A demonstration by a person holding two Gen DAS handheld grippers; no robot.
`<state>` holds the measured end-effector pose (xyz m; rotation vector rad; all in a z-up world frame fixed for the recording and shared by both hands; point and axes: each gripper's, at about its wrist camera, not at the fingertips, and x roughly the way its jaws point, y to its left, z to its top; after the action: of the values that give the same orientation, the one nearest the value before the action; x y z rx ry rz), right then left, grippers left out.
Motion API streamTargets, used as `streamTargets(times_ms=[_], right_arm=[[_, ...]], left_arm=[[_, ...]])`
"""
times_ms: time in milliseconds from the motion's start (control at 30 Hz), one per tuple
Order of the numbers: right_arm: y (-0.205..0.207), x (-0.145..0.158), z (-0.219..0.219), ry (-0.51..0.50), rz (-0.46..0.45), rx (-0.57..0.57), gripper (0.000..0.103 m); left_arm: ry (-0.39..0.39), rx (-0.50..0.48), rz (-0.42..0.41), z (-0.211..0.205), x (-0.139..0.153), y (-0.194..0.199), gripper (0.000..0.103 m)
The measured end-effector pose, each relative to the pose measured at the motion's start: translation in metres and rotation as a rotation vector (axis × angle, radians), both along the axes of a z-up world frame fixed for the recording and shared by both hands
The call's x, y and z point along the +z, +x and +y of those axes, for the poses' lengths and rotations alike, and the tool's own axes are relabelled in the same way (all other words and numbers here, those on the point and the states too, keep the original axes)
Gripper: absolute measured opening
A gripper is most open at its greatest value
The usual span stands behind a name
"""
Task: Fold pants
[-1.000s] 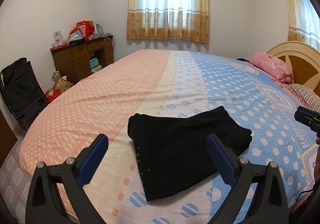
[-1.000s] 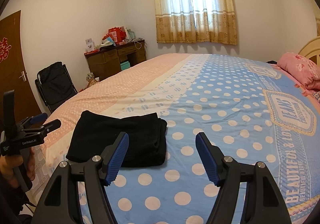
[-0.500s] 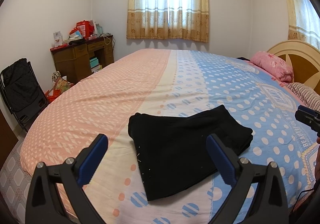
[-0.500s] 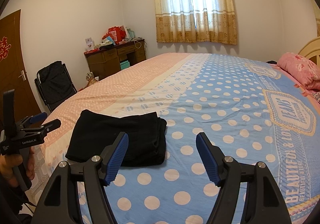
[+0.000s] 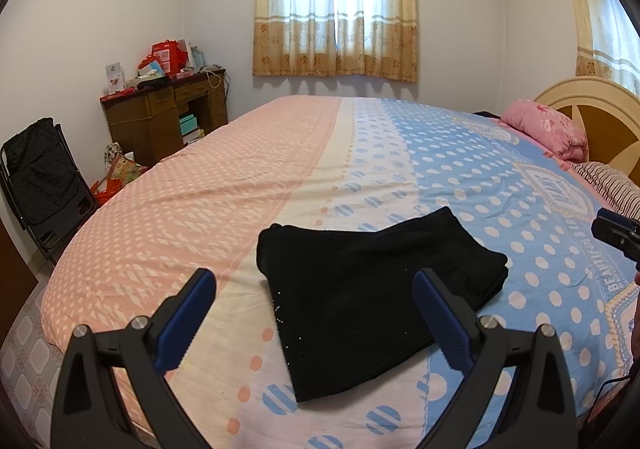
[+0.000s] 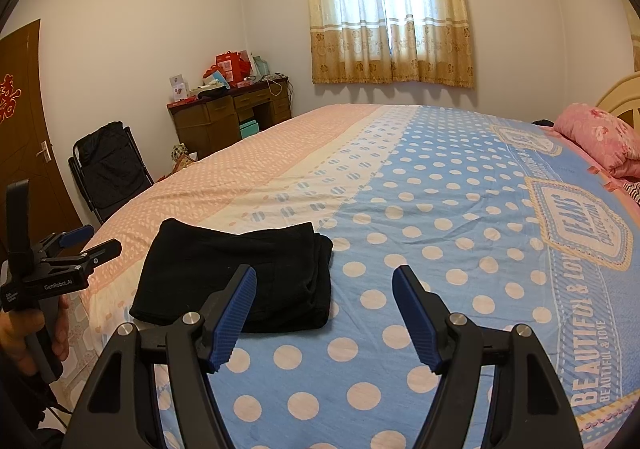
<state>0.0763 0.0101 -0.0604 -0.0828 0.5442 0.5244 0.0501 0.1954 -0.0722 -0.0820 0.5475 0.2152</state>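
Lying folded on the bed (image 5: 248,185), the black pants (image 5: 372,289) sit just ahead of the released left tongs (image 5: 316,313), long axis running left-right; the released right tongs (image 6: 325,313) hover further right.

Folded black pants (image 5: 372,297) on the bedspread (image 5: 224,209), beyond wide-spread left gripper (image 5: 314,297) fingers (image 5: 438,313).

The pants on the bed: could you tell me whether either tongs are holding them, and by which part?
Nothing is held. Both the left tongs and right tongs are open and empty; the folded pants lie free on the bed.
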Motion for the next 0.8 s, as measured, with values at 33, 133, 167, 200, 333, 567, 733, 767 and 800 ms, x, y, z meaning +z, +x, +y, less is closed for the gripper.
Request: streamTargets(times_ms=[33,133,167,200,333,567,733,767,800], right_arm=[[0.0,0.0,0.0,0.0,0.0,0.001,0.072],[0.0,0.0,0.0,0.002,-0.002,0.002,0.072],[0.0,0.0,0.0,0.002,-0.003,0.002,0.072],[-0.001,0.001,0.0,0.007,-0.011,0.005,0.072],[-0.007,0.005,0.0,0.025,-0.048,0.02,0.072],[-0.013,0.008,0.005,0.01,-0.078,0.04,0.072],[-0.019,0.01,0.007,0.011,-0.098,0.058,0.072],[-0.019,0.01,0.008,0.008,-0.099,0.061,0.072],[-0.019,0.01,0.009,0.006,-0.1,0.062,0.072]], left_arm=[[0.001,-0.002,0.001,0.0,0.0,0.0,0.101],[0.002,0.001,0.006,0.002,-0.002,-0.001,0.103],[0.002,0.002,0.01,0.002,-0.002,-0.001,0.103],[0.003,0.007,0.015,0.002,-0.003,0.0,0.103],[0.003,0.01,0.016,0.0,-0.001,0.001,0.103],[-0.003,0.02,-0.02,0.001,0.008,-0.003,0.103],[-0.008,0.016,-0.033,0.001,0.012,-0.004,0.103],[-0.006,0.018,-0.029,0.001,0.012,-0.004,0.103],[-0.006,0.018,-0.026,0.002,0.011,-0.003,0.103]])
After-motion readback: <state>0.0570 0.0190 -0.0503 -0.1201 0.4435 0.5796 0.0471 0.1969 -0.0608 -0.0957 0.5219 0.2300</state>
